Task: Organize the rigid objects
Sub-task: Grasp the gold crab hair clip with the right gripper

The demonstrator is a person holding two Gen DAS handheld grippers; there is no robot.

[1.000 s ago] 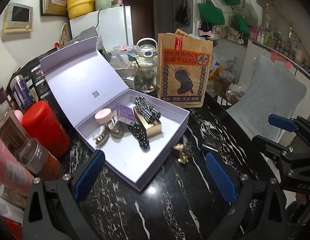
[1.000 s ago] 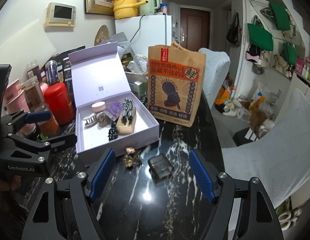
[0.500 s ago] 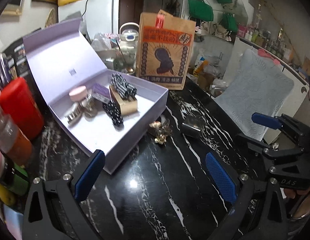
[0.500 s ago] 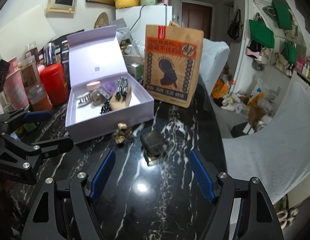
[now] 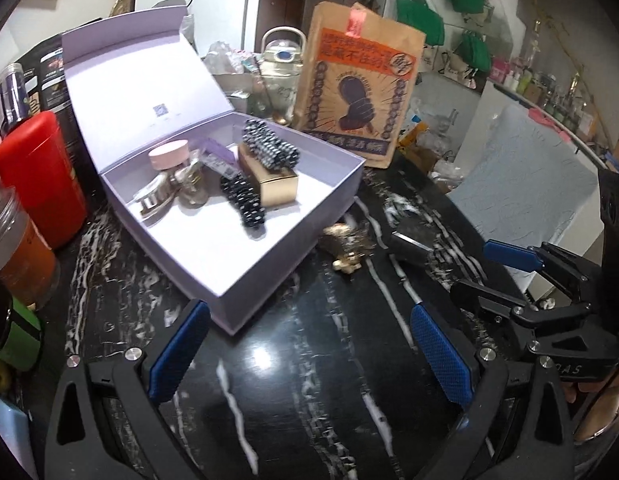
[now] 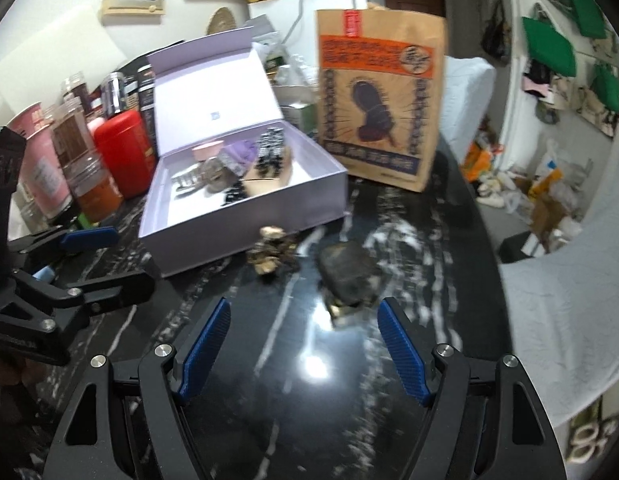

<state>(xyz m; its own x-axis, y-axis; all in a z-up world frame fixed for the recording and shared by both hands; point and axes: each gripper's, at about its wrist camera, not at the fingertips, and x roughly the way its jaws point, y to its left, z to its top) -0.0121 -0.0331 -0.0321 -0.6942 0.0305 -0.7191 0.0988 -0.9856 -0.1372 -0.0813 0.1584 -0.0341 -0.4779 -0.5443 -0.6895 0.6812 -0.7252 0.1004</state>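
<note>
Descending toward 2 loose items beside the lilac box (image 6: 245,216), both tools, left (image 5: 305,356) and right (image 6: 303,350), hang open, grasping nothing yet

"DAS" on the right gripper (image 5: 565,364) body, paper bag (image 6: 379,96) print unreadable

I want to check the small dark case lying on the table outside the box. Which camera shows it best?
The right wrist view: the dark case lies near centre, just ahead of the open right tool, though blurred. The left wrist view shows only a small, smeared dark sliver of it.
</note>
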